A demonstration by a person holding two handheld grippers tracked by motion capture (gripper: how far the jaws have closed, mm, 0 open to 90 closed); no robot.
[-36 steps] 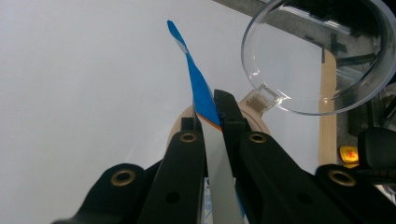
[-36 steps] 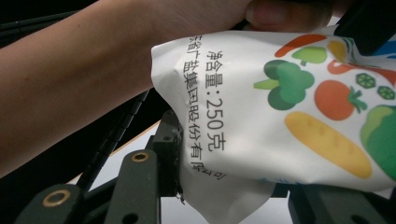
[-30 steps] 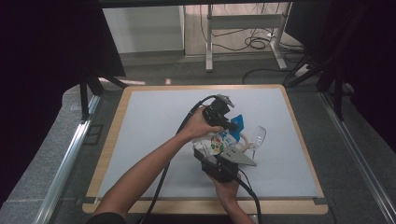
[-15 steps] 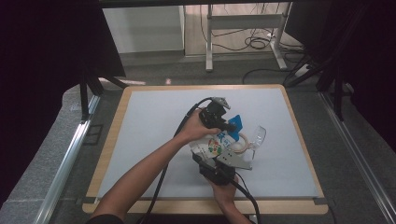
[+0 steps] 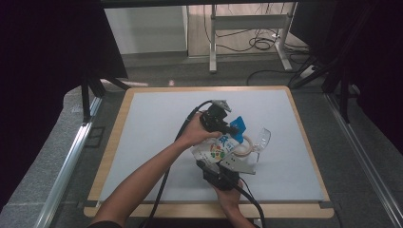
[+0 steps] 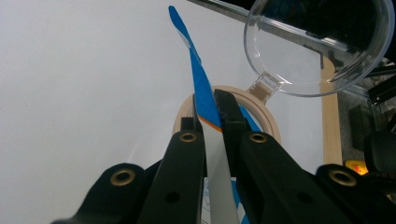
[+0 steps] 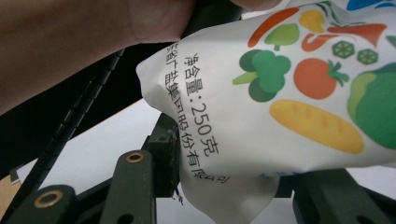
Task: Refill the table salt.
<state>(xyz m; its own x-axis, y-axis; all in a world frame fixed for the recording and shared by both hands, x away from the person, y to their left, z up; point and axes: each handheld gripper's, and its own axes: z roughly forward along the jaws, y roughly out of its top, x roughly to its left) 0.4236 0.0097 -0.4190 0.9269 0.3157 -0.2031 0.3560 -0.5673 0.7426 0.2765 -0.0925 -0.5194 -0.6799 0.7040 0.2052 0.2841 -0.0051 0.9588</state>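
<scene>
Pouch (image 5: 217, 151) unmoved since a second ago, blue top clenched in left jaws (image 6: 210, 105), bottom grasped by right jaws (image 7: 224, 179), poised over open jar (image 5: 248, 151), pouring seemingly unstarted.

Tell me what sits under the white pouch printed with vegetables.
Under the white pouch printed with vegetables sits a beige ring-shaped container rim with its clear hinged round lid flipped open. The pouch and gripper jaws cover the container's inside, so its contents cannot be seen.
</scene>
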